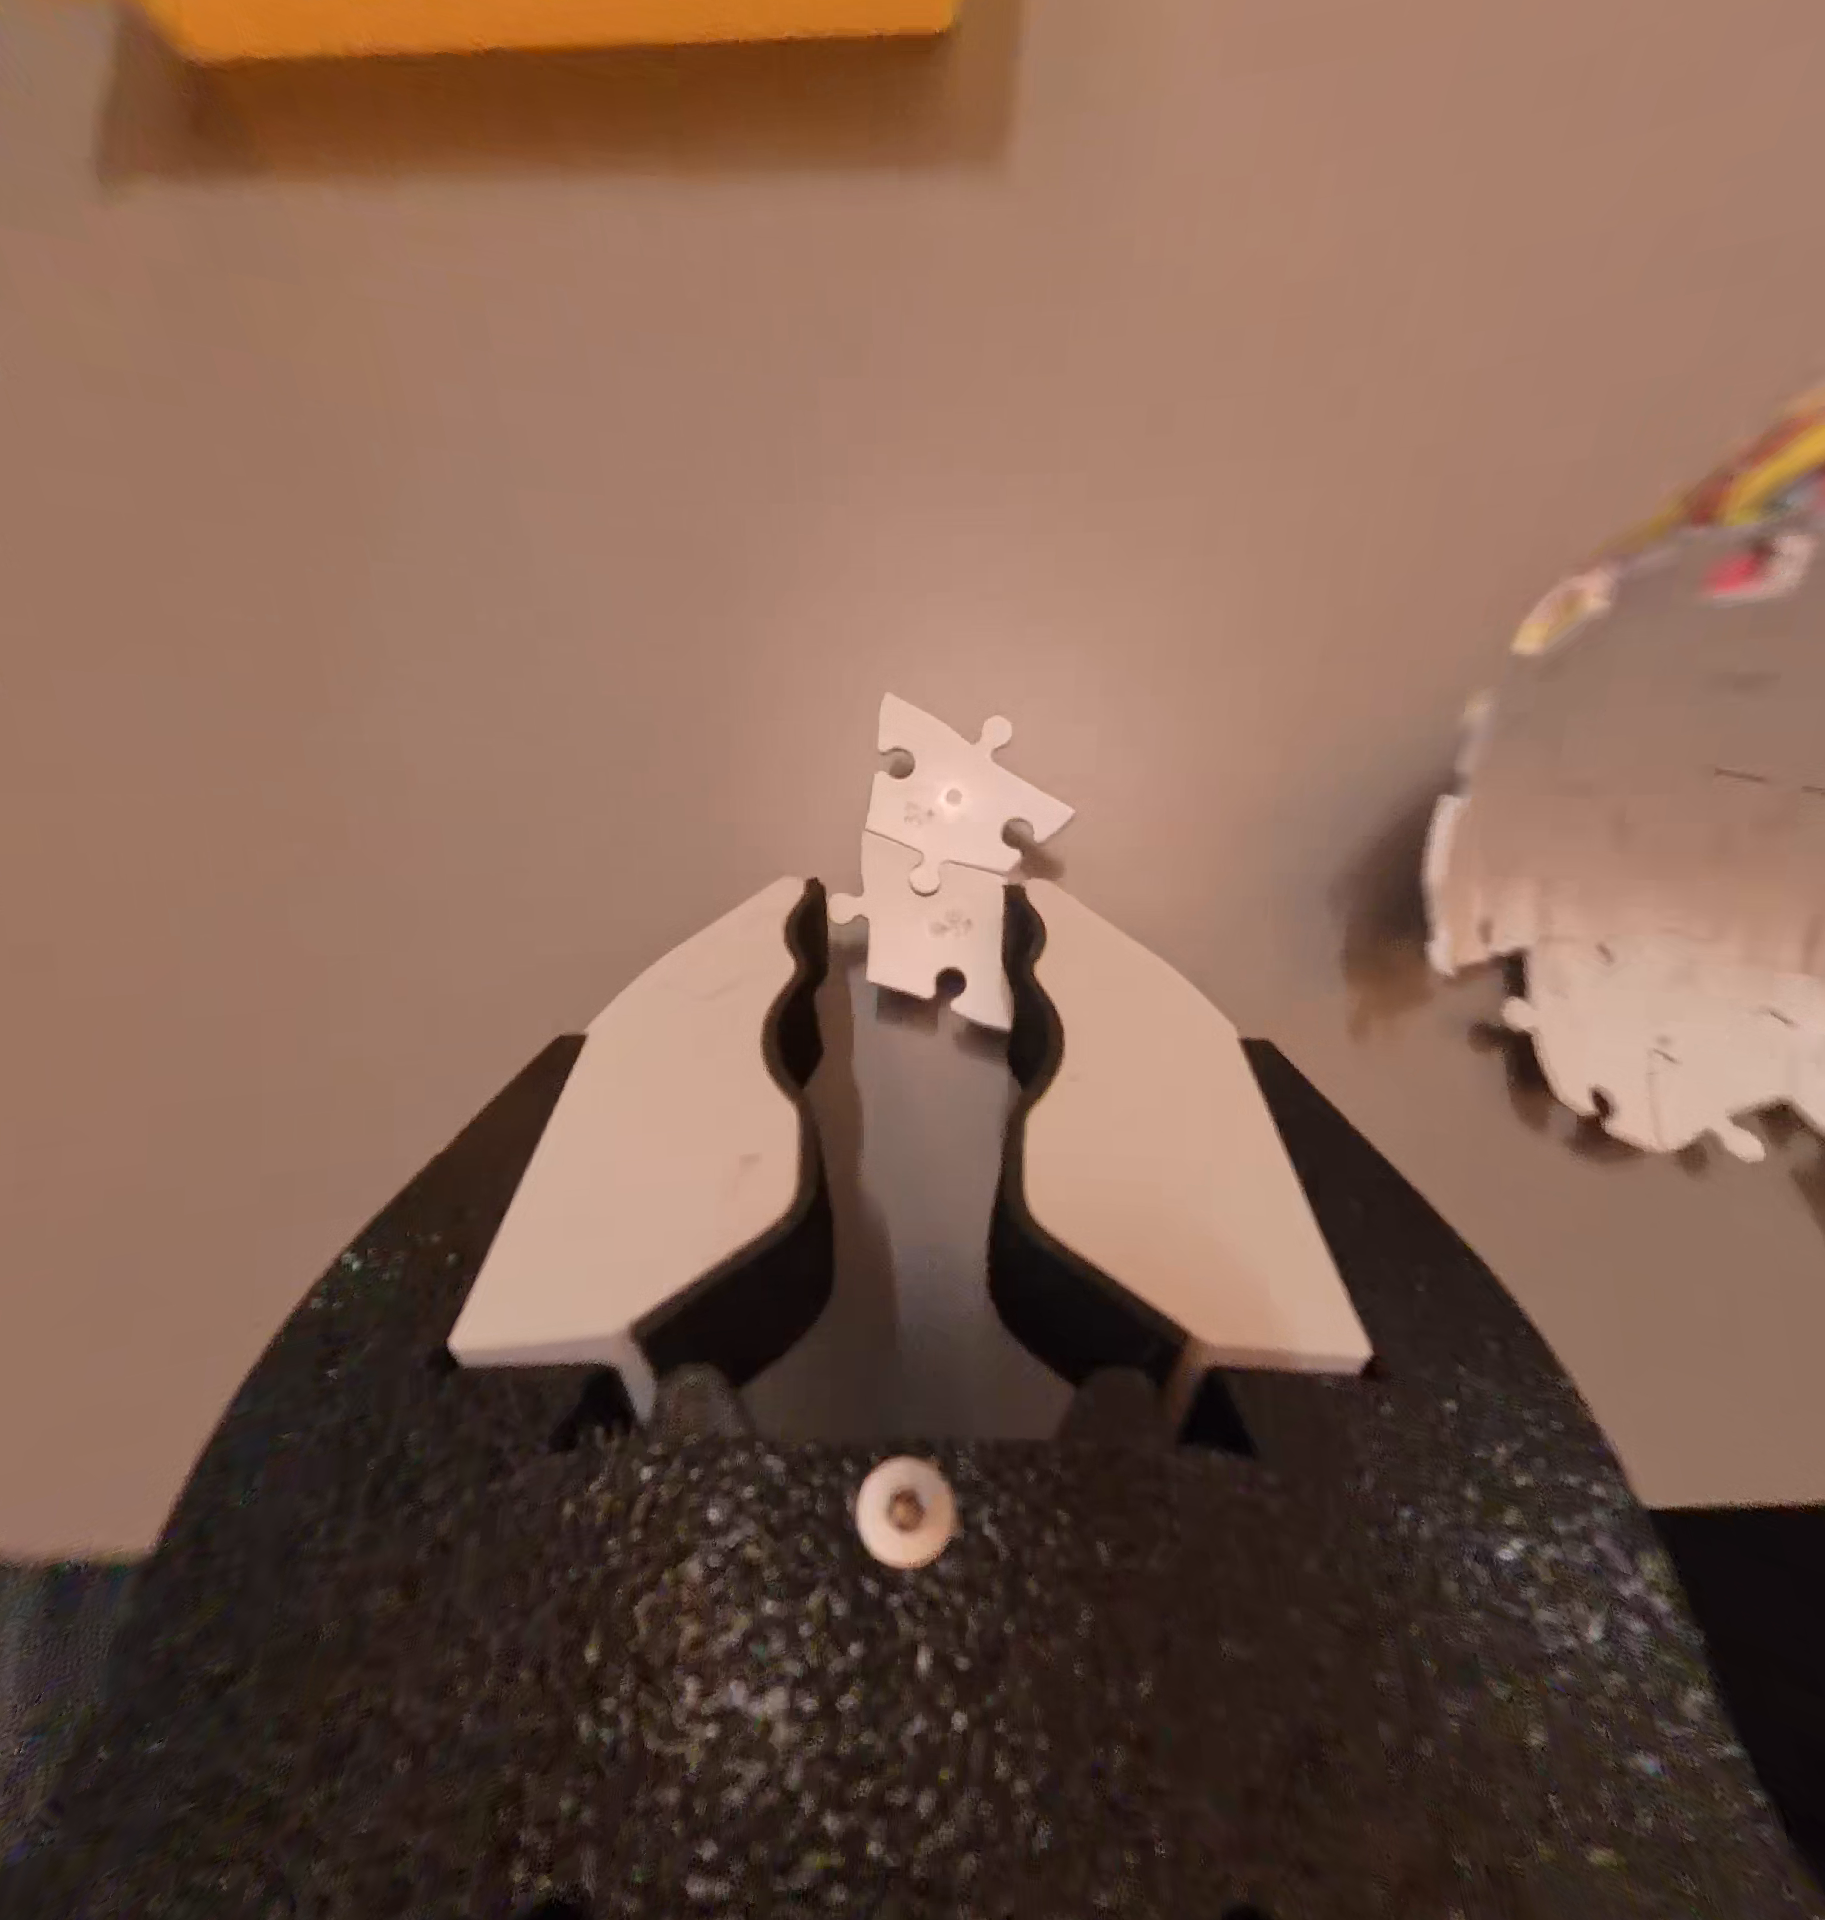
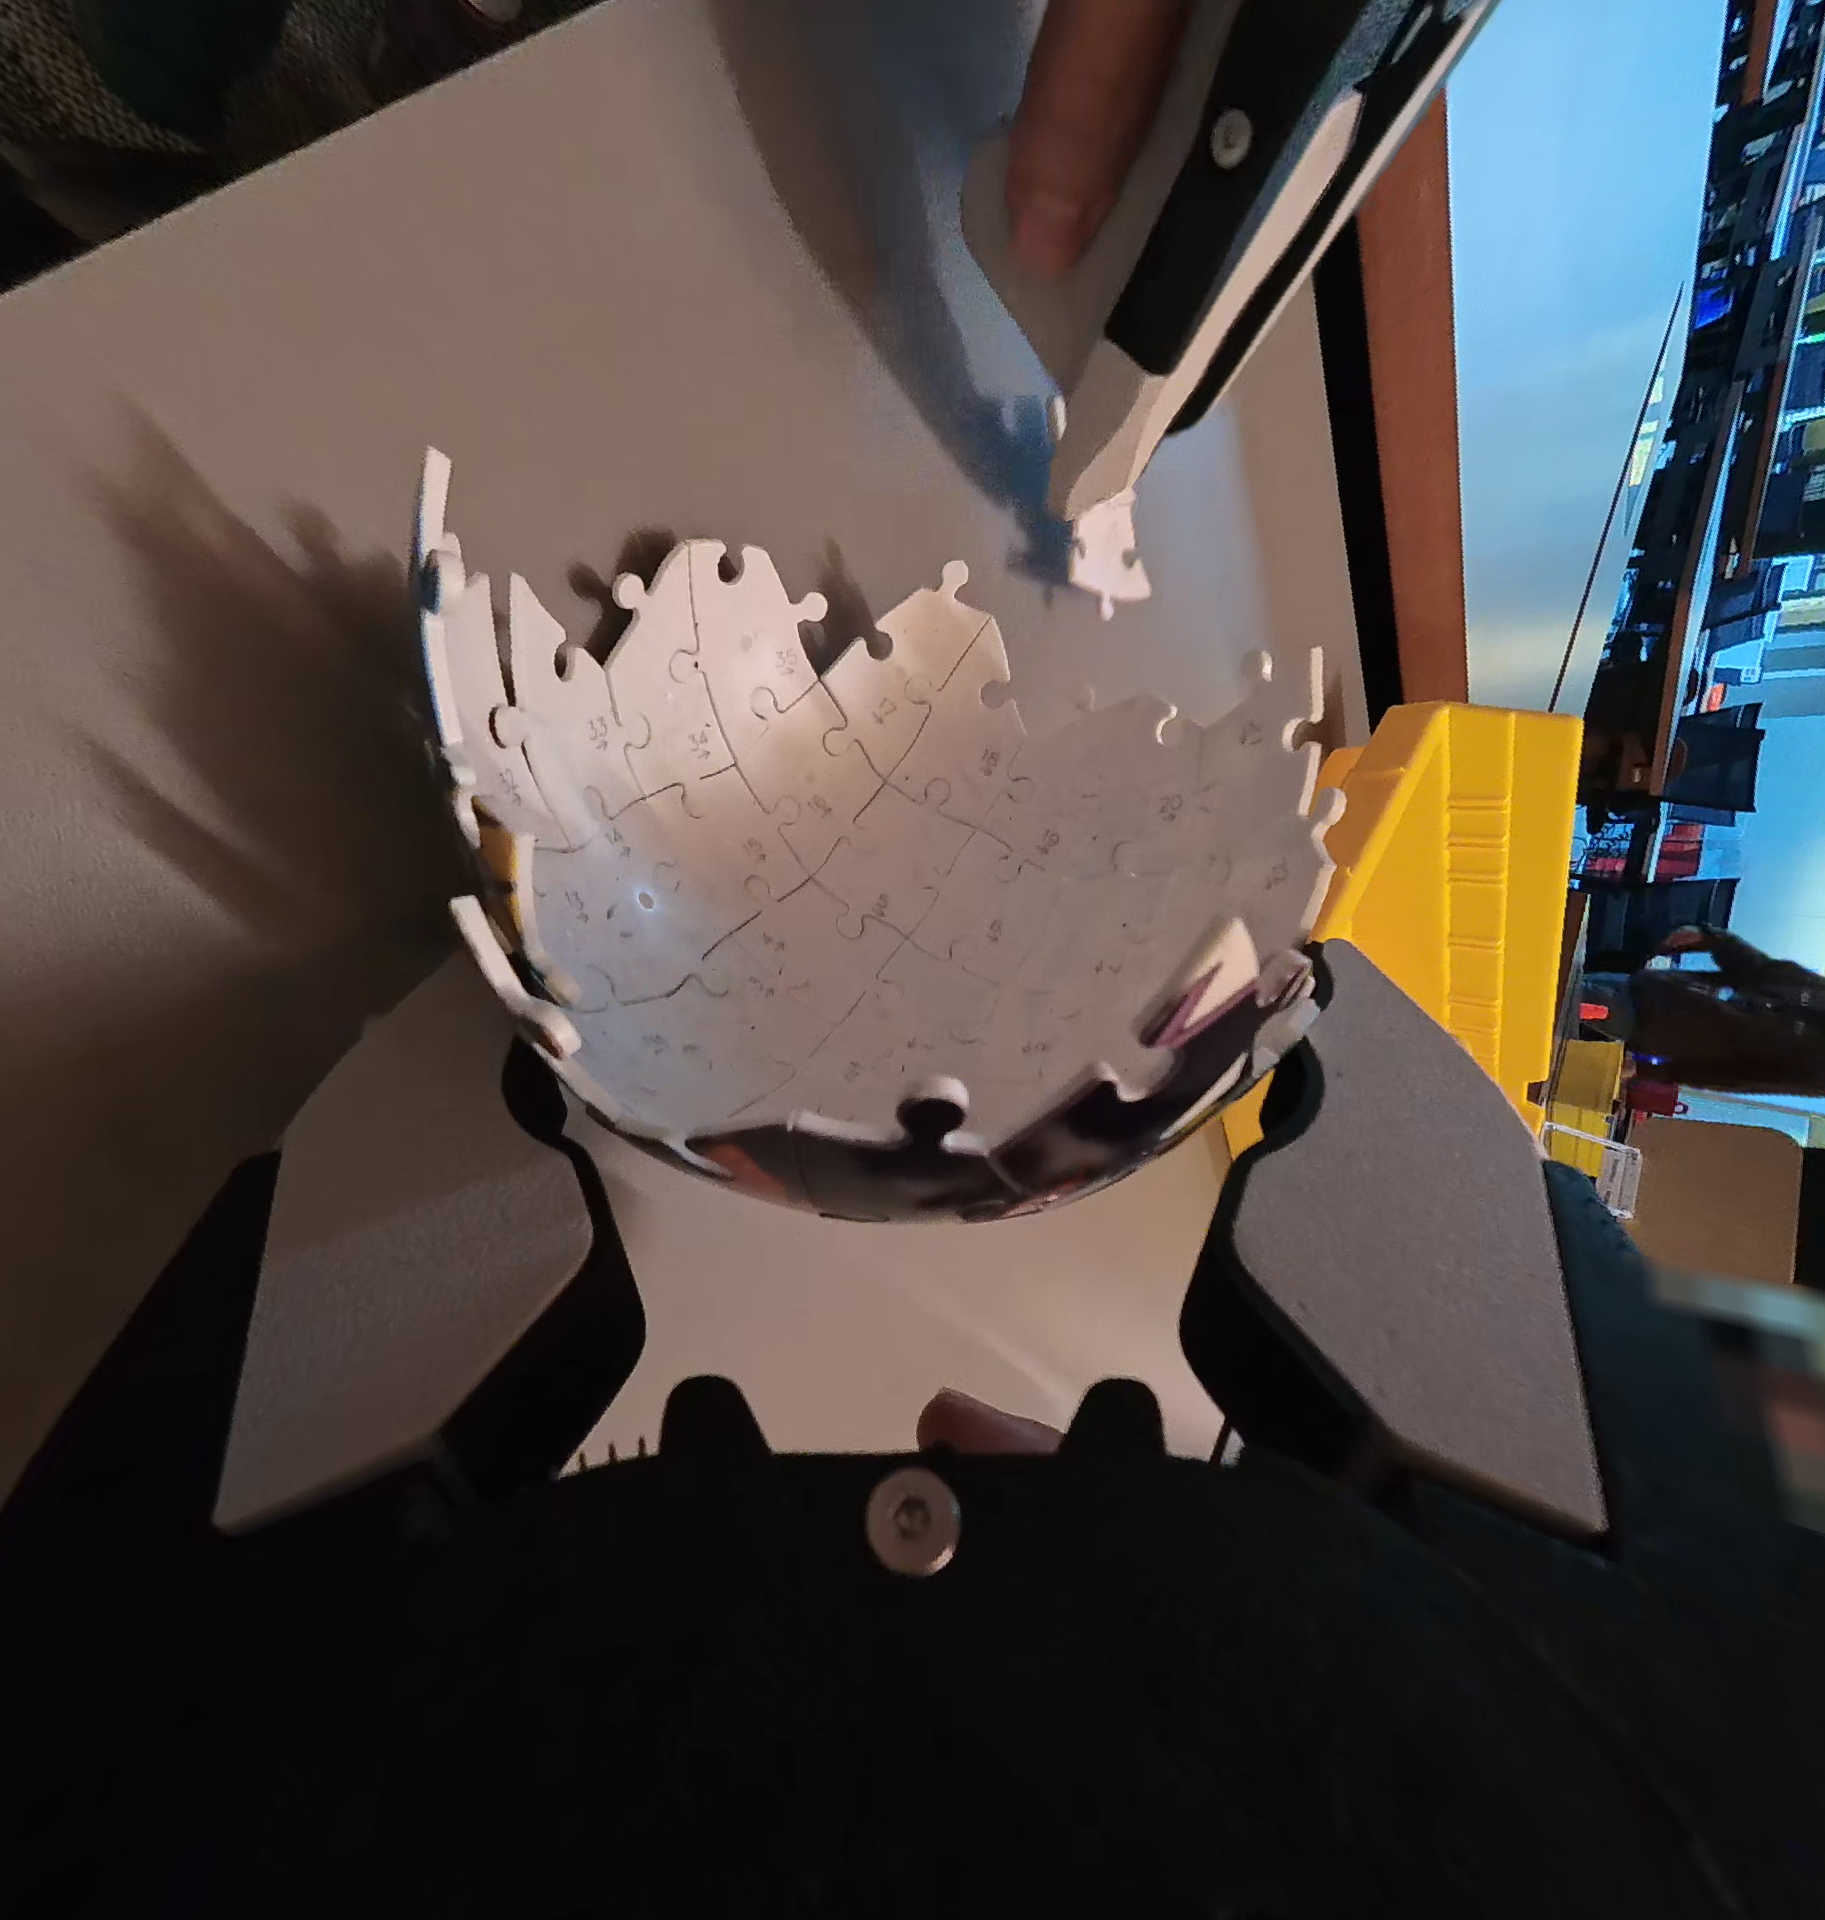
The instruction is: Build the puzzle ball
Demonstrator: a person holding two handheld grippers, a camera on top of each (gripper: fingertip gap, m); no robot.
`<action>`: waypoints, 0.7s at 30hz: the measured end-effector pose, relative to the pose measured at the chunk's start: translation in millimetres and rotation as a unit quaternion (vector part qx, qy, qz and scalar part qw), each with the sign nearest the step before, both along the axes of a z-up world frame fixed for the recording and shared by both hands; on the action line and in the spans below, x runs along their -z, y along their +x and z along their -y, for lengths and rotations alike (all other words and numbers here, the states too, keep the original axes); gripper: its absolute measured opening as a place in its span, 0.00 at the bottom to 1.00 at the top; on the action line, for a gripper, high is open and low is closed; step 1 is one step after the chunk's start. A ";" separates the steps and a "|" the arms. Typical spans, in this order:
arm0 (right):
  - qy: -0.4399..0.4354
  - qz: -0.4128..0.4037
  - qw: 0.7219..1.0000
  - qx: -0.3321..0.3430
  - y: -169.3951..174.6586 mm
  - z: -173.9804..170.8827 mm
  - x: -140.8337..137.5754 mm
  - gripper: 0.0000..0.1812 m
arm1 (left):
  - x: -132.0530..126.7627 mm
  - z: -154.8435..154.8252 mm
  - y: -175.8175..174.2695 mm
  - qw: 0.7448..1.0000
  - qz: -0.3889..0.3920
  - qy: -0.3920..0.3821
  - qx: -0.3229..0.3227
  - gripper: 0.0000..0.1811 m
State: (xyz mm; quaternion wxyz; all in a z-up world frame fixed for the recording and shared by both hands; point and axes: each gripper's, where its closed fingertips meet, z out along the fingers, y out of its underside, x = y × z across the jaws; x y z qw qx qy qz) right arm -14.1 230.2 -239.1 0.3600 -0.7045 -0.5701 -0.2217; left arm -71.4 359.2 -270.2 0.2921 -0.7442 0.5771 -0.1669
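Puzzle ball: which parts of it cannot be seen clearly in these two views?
- Left wrist view: the ball is cut off by the right edge and blurred.
- Right wrist view: its outer picture side is mostly hidden; only the inside shows.
- Right wrist view: the held pieces are blurred; the left gripper covers them partly.

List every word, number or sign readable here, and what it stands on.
I won't copy writing out; here is where it stands.
The half-built ball: small printed marks on the pieces' white inner faces.
The joined pair of pieces in the left gripper: a tiny blurred mark on each.
The background: too blurred to read.
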 end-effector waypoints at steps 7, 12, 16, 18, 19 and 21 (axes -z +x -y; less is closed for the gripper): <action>0.004 0.039 0.999 0.018 0.7 -0.1 -1.1 0.73 | -6.4 31.6 -10.3 0.993 -0.029 -0.116 -0.011 0.18; 0.004 0.054 0.998 0.040 -1.0 -0.5 -1.6 0.73 | -30.9 53.0 -31.1 0.994 -0.061 -0.094 0.007 0.18; 0.001 0.072 0.996 0.054 1.2 0.8 -2.1 0.73 | -46.0 74.2 -26.5 0.996 -0.044 -0.069 0.029 0.18; -0.002 0.073 0.995 0.064 3.0 1.3 -1.7 0.73 | -35.5 83.5 -16.5 0.996 -0.048 -0.069 0.042 0.18; -0.005 0.073 0.995 0.070 3.8 1.7 -1.4 0.73 | -25.1 83.6 -14.4 0.995 -0.066 -0.068 0.036 0.18; -0.010 0.068 0.994 0.089 6.4 2.5 -1.3 0.72 | -9.2 89.9 -7.2 0.992 -0.082 -0.084 0.041 0.18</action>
